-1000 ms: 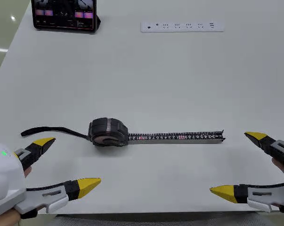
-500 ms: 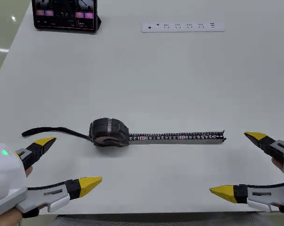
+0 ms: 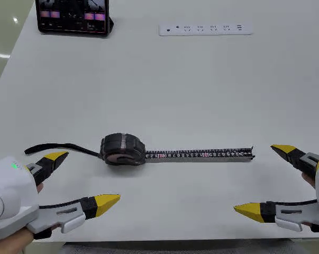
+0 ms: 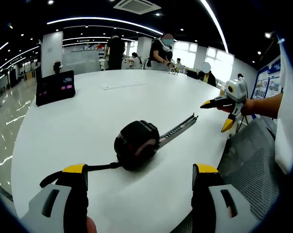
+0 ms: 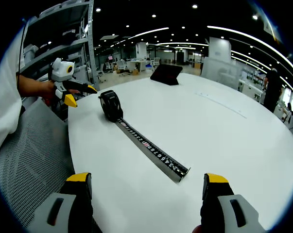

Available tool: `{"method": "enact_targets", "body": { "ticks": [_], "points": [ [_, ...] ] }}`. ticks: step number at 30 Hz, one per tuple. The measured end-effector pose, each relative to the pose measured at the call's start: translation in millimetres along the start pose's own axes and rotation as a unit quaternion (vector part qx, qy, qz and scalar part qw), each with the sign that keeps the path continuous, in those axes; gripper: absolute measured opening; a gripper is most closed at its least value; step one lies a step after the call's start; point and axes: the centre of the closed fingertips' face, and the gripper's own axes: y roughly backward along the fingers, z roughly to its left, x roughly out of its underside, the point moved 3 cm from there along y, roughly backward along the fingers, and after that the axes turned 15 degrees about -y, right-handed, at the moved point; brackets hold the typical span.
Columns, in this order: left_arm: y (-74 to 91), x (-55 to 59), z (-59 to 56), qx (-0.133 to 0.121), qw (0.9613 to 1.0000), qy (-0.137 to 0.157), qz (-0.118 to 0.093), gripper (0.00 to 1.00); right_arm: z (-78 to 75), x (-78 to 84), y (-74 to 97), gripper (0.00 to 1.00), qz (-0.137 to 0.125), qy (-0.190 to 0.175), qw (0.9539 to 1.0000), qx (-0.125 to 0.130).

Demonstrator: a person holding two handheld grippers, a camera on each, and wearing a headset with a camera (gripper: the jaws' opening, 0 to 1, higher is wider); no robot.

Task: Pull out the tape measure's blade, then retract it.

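Tape measure lying flat, both my grippers off it.
I see the tape measure (image 3: 122, 150) mid-table (image 3: 175, 90), its blade (image 3: 199, 154) extended towards my right gripper (image 3: 254, 178). My left gripper (image 3: 90, 176) sits near the case. Both sets of jaws are spread wide.

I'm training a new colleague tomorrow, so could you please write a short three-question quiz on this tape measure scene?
1. True or false: the blade is pulled out of the tape measure and lies flat on the table.
2. What does the left gripper hold? A) the blade B) the tape measure C) nothing
3. Fill in: the jaws of the right gripper stand ___.
Key: 1 true; 2 C; 3 open.
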Motion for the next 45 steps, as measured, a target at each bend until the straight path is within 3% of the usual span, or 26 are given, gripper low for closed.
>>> {"method": "enact_targets", "body": {
  "ticks": [17, 31, 45],
  "points": [
    [-21.0, -10.1, -2.8, 0.003, 1.0, 0.008, 0.004, 0.84, -7.9, -6.4, -6.7, 0.91, 0.005, 0.006, 1.0, -0.005],
    [-37.4, -10.5, -14.0, 0.022, 0.9994, 0.019, 0.018, 0.83, -10.7, -3.9, -8.8, 0.9, 0.01, 0.006, 0.9999, -0.007],
    [-46.3, -13.2, -18.8, 0.03, 0.999, 0.028, 0.018, 0.82, -12.6, -3.7, -8.9, 0.9, 0.012, 0.008, 0.9999, -0.007]
  ]
}}
